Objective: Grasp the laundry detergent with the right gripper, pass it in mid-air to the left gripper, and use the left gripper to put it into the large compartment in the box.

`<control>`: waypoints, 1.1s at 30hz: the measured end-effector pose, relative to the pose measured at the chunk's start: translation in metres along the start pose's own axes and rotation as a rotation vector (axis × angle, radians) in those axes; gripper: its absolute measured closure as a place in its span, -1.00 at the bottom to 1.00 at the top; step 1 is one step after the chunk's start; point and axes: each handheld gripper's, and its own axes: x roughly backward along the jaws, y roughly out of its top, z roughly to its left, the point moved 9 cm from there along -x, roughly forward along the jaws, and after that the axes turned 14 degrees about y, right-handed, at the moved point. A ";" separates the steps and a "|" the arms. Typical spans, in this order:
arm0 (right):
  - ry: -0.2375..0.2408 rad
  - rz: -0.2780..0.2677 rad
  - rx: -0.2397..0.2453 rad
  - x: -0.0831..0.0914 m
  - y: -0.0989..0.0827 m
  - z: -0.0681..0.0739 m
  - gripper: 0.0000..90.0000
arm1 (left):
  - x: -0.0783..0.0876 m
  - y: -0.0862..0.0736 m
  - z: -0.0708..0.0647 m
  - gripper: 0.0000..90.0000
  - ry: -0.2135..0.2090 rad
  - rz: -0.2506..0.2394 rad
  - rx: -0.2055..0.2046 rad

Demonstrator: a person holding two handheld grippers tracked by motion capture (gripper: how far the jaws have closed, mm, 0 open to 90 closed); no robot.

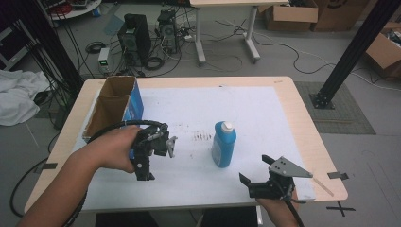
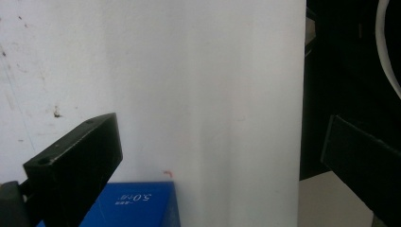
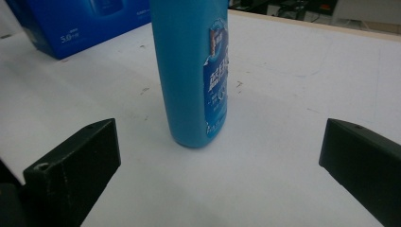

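Blue bottle (image 1: 223, 144) upright on the white sheet of the bench (image 1: 293, 101), roughly mid-bench, white cap on top, well apart from the blue carton (image 1: 135, 101) at the far left. Right tongs (image 1: 259, 174) low at the near edge, spread wide and empty, aimed at the bottle's lower half (image 3: 191, 71) as seen along the right gripper view, yet short of it with bare sheet between. Left tongs (image 1: 144, 158) also spread and empty, pointed down at the sheet, with a corner of the carton (image 2: 137, 203) just below in the left gripper view. Likely trouble ahead: a tall, narrow bottle on a small base, so easily tipped by one jaw arriving first or by a push slightly off-centre. Smooth, curved plastic and a peeling label (image 3: 216, 80), so probably slippery under flat pads; a low grip apt to let the top swing, a loose one apt to let the whole thing slide out during lifting. Too hard a squeeze apt to dent the soft wall, perhaps force liquid at the cap, whose tightness cannot be told. Trailing cable from the left hand near the carton, a possible snag. Best approached level, centred, closing slowly at mid-height.
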 end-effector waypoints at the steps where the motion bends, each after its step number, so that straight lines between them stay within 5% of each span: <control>1: -0.008 -0.009 -0.002 -0.003 -0.001 0.000 -1.00 | 0.000 0.000 0.000 -1.00 0.000 -0.004 0.002; 9: -0.087 -0.068 -0.027 -0.021 -0.002 0.001 -1.00 | -0.002 0.000 -0.003 -1.00 -0.004 -0.007 0.007; 33: -0.144 -0.122 -0.075 -0.077 0.004 0.007 -1.00 | -0.002 -0.006 -0.007 -1.00 -0.004 -0.002 0.009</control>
